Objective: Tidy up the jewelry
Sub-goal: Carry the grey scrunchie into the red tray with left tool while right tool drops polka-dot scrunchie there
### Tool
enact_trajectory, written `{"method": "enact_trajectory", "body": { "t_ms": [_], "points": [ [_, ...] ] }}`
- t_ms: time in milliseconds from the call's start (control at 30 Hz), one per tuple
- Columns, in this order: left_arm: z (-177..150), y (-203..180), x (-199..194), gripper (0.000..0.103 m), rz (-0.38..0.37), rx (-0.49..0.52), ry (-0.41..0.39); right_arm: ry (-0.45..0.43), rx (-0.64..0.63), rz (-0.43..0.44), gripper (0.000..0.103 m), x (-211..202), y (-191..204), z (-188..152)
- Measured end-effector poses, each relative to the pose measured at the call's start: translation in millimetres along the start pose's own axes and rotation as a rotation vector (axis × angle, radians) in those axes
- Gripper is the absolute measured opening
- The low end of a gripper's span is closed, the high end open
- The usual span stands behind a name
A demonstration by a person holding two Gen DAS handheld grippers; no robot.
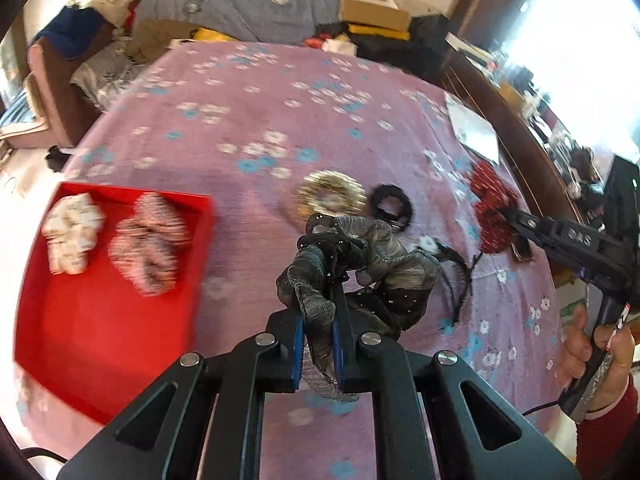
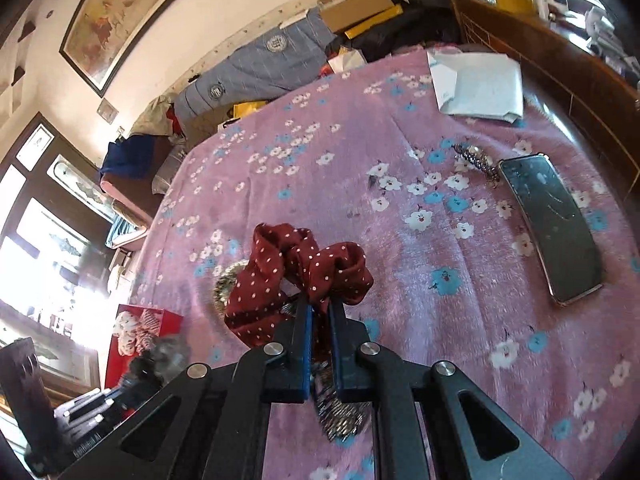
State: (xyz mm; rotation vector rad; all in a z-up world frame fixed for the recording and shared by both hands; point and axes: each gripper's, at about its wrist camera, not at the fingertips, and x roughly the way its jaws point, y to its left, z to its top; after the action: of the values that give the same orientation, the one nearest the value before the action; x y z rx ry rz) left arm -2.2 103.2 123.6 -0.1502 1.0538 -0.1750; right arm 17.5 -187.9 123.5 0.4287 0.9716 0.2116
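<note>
In the left wrist view my left gripper (image 1: 318, 312) is shut on a grey sheer scrunchie (image 1: 384, 256) with small studs, which bunches up above the fingers. A red tray (image 1: 100, 340) lies to its left and holds a white floral scrunchie (image 1: 72, 232) and pink striped scrunchies (image 1: 150, 240). My right gripper (image 2: 320, 308) is shut on a dark red polka-dot scrunchie (image 2: 296, 276), lifted off the pink flowered cover (image 2: 420, 280). That gripper (image 1: 516, 220) and its red scrunchie (image 1: 490, 208) also show at the right of the left wrist view, held by a hand (image 1: 600, 360).
A gold scrunchie (image 1: 330, 198), a black hair tie (image 1: 392, 204) and a thin black headband (image 1: 456, 276) lie mid-cover. A phone (image 2: 554, 228), a jewelled clip (image 2: 476, 160) and white paper (image 2: 480, 88) lie to the right. A silvery piece (image 2: 340, 420) lies under the right gripper. Clutter lines the far edge.
</note>
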Motion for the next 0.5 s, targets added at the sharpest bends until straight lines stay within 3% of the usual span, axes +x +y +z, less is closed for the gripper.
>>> {"method": "enact_trajectory", "body": {
  "t_ms": [267,500],
  "points": [
    [-12.9,99.4,-44.3,0.011,0.136,-0.117,-0.037,-0.028,-0.065,0.047,0.009,-6.4,61.1,-12.5],
    [-32.6,186.1,-48.9,0.011,0.270,-0.217,0.017,0.094,-0.168,0.170,0.009,26.6,145.2,-45.3]
  ]
}}
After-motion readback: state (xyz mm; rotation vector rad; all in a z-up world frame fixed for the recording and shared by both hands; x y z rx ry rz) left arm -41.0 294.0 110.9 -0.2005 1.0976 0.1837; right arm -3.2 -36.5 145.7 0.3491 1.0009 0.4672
